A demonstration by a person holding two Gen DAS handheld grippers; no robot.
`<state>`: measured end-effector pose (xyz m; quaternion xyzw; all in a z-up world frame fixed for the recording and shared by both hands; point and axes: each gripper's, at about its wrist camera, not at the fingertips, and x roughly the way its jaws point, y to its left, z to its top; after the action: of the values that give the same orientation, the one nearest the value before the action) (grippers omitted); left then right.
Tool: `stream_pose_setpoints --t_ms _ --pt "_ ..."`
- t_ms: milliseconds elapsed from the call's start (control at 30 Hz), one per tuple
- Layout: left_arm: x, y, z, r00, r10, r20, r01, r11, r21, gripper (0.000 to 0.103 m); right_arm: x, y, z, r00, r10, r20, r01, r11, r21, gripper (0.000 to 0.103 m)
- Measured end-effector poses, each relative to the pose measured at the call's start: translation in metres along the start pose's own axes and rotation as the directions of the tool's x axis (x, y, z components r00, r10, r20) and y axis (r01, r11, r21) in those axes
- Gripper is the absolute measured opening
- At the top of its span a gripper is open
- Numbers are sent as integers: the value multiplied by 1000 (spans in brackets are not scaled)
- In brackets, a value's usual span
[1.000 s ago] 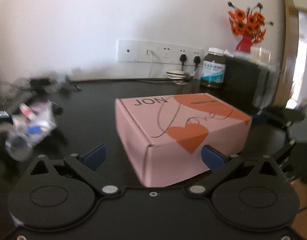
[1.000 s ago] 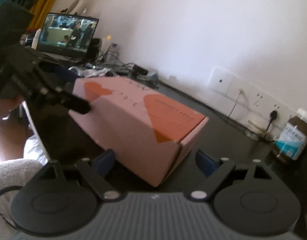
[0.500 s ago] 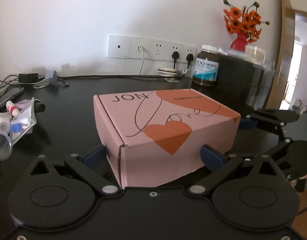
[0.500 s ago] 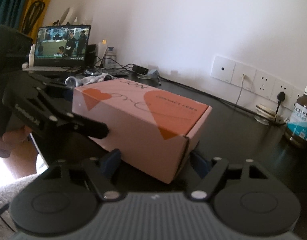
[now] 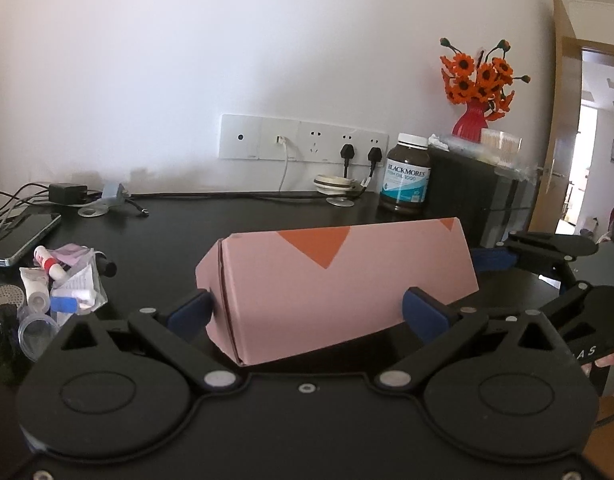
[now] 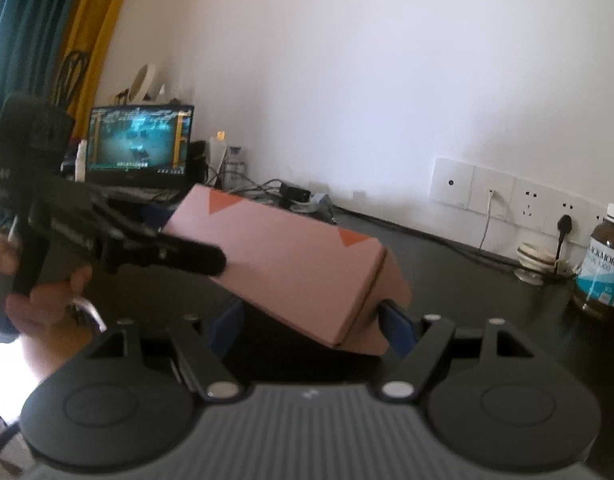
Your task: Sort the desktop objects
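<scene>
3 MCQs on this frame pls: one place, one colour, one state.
1. The brown supplement bottle stands:
A. by the wall sockets
B. on the laptop
C. on the box

2. The flowers are:
A. white
B. orange
C. purple

3. The pink box is:
A. flat on the desk
B. tilted, held between both grippers
C. open

A: it stands just right of the sockets.
B: orange blooms in a red vase.
B: the left gripper and the right gripper each straddle an end, with one edge raised.

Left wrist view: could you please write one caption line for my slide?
Left claw grips one end of a tilted pink box above a black desk, while the right claw holds the far end.
</scene>
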<state>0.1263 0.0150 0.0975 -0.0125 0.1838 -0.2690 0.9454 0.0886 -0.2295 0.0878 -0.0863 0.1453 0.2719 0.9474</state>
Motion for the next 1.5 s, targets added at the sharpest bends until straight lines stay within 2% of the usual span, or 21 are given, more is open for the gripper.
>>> stream_pose_setpoints --t_ms 267,433,533,667,867,1000,1067,1167,1300,1400,1500 --pt "-4 1 10 1000 -14 -5 14 999 -37 103 -5 -1 10 1000 4 11 -5 999 45 75" --pt "12 -2 11 999 34 -33 -34 999 1 103 8 -9 12 999 13 -30 -11 996 86 75" --pt "25 5 15 998 43 -54 -44 999 -16 102 18 -11 15 998 1 -55 5 994 107 75" --pt "37 19 22 997 58 -58 -62 996 -57 102 27 -30 21 999 29 -44 -19 977 211 75" --pt "42 36 36 994 99 -42 -103 989 -104 102 42 -46 36 998 25 -63 -11 976 217 75" --pt "34 39 35 990 135 -29 -136 988 -66 102 48 -44 45 996 -23 -85 33 993 113 75" --pt "31 42 31 991 127 -41 -130 989 -64 102 46 -35 47 995 -45 -91 44 999 -13 75" --pt "30 45 19 992 98 -77 -102 993 -56 102 43 -21 41 991 -48 -125 27 986 -163 76" --pt "29 41 6 994 53 -101 -54 999 -3 102 48 -17 14 976 28 -214 -64 984 -163 76" --pt "31 35 4 993 41 -113 -38 999 29 102 54 -9 -3 969 25 -247 -74 979 -189 75" --pt "32 32 2 993 -5 -114 7 1000 23 102 60 -6 -7 969 24 -246 -66 984 -164 76"
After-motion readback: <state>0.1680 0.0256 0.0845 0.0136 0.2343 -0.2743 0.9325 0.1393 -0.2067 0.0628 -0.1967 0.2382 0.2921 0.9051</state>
